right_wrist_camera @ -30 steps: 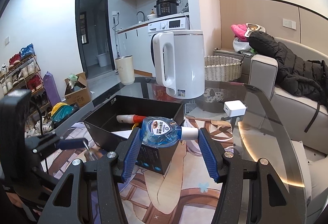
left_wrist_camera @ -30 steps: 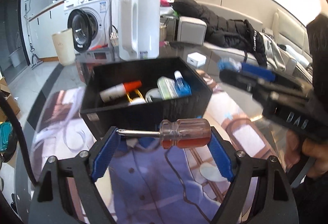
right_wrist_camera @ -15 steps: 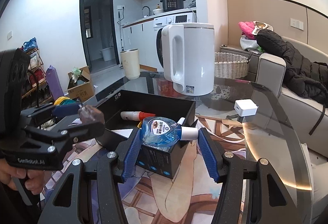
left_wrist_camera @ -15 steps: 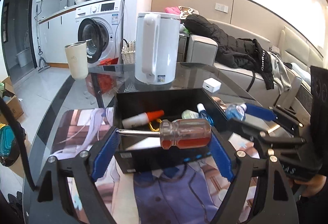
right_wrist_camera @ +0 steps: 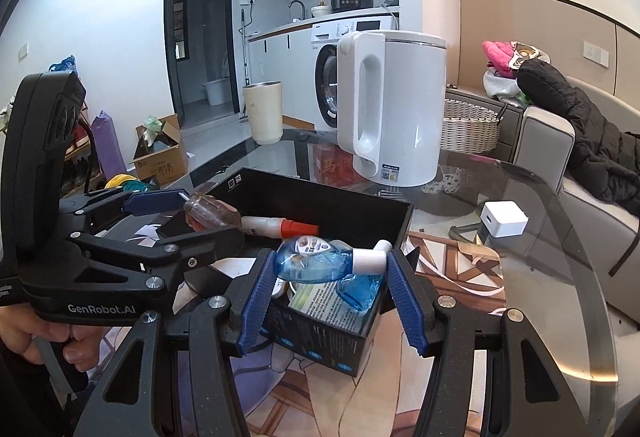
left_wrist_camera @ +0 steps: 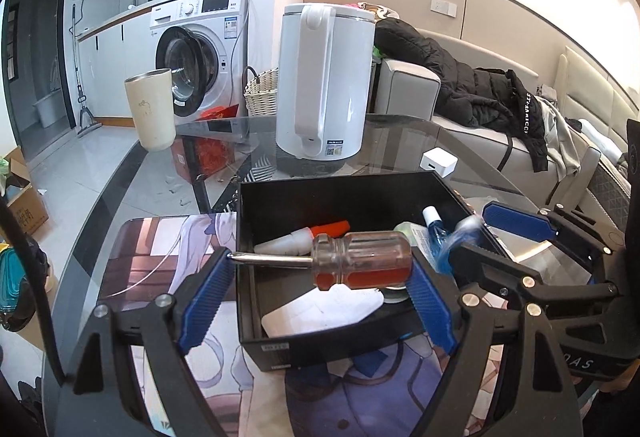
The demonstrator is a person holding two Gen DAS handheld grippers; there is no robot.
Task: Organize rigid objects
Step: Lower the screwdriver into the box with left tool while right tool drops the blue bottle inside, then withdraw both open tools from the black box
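My left gripper [left_wrist_camera: 320,283] is shut on a stubby screwdriver [left_wrist_camera: 360,257] with a clear orange handle, held crosswise over the open black box [left_wrist_camera: 340,349]. My right gripper [right_wrist_camera: 330,271] is shut on a small blue bottle [right_wrist_camera: 314,263] with a white cap, held above the box's near right corner [right_wrist_camera: 324,349]. Inside the box lie a white tube with an orange cap [right_wrist_camera: 280,225], another blue bottle [right_wrist_camera: 360,291], a printed packet [right_wrist_camera: 324,301] and white paper [left_wrist_camera: 324,311]. The screwdriver [right_wrist_camera: 208,213] and left gripper [right_wrist_camera: 168,215] also show in the right wrist view.
A white electric kettle [left_wrist_camera: 324,85] stands on the glass table [right_wrist_camera: 520,277] behind the box. A cream tumbler [left_wrist_camera: 150,109] sits at the table's far left edge, a white charger cube [right_wrist_camera: 502,219] to the right. A printed mat [left_wrist_camera: 160,249] lies under the box. A sofa with a black jacket [left_wrist_camera: 480,93] is beyond.
Both grippers have advanced toward the box and now hold their objects over it. The kettle and box look nearer. The grips have not altered.
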